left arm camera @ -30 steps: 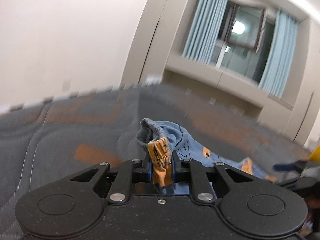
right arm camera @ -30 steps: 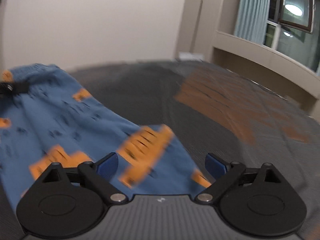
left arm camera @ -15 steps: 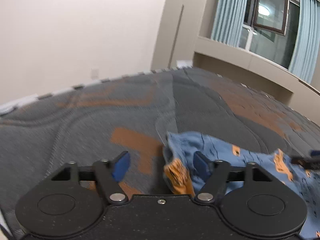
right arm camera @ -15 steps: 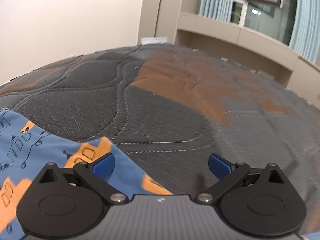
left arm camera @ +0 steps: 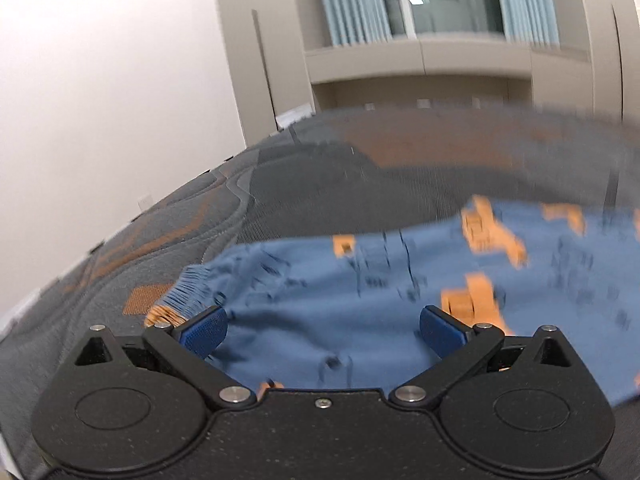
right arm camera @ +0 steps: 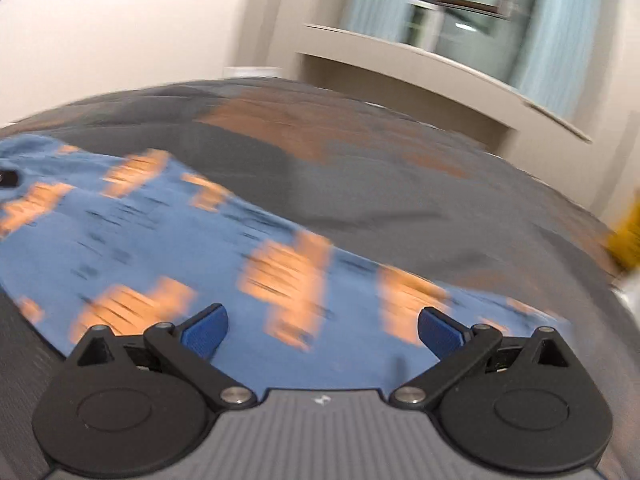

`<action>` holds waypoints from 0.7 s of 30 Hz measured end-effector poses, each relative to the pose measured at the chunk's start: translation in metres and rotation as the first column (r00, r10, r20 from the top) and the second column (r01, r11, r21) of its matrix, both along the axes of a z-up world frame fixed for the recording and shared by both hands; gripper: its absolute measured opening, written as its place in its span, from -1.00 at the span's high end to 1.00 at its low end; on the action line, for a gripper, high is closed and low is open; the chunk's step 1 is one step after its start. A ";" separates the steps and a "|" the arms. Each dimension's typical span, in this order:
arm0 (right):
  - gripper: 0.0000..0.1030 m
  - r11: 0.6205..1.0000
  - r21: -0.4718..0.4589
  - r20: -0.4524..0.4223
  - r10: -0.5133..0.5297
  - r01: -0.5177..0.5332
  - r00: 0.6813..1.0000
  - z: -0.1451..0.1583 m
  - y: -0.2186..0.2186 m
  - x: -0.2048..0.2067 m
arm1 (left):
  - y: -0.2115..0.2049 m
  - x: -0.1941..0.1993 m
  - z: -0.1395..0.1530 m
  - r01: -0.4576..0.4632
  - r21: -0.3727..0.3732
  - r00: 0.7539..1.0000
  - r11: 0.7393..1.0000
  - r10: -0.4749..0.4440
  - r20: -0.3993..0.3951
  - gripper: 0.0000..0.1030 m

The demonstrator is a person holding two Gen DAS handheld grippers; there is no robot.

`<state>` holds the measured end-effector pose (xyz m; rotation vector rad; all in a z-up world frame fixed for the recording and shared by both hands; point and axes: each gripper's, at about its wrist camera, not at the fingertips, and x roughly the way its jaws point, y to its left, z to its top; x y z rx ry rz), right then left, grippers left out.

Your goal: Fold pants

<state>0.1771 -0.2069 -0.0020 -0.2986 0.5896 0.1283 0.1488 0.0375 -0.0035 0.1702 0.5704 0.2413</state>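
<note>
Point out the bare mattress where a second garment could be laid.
Free: the grey-and-orange quilted mattress beyond the blue pants with orange blocks, up to the far edge, and the strip left of their ribbed cuff. Taken: the near middle, where the pants lie spread under the open left gripper and right gripper.

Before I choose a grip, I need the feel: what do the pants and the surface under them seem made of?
The pants look like soft matte knit, likely cotton jersey: ribbed cuff at one corner, limp drape, printed orange patches. The mattress under them looks like quilted woven fabric, grey with orange areas, with stitched curved seams. Blur hides the finer texture.
</note>
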 end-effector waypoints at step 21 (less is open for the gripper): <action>-0.77 0.735 0.636 -0.124 -0.204 0.235 0.971 -0.012 -0.222 -0.059 | -0.213 0.083 0.028 0.495 -0.192 0.864 0.847 -0.503 0.007 -0.99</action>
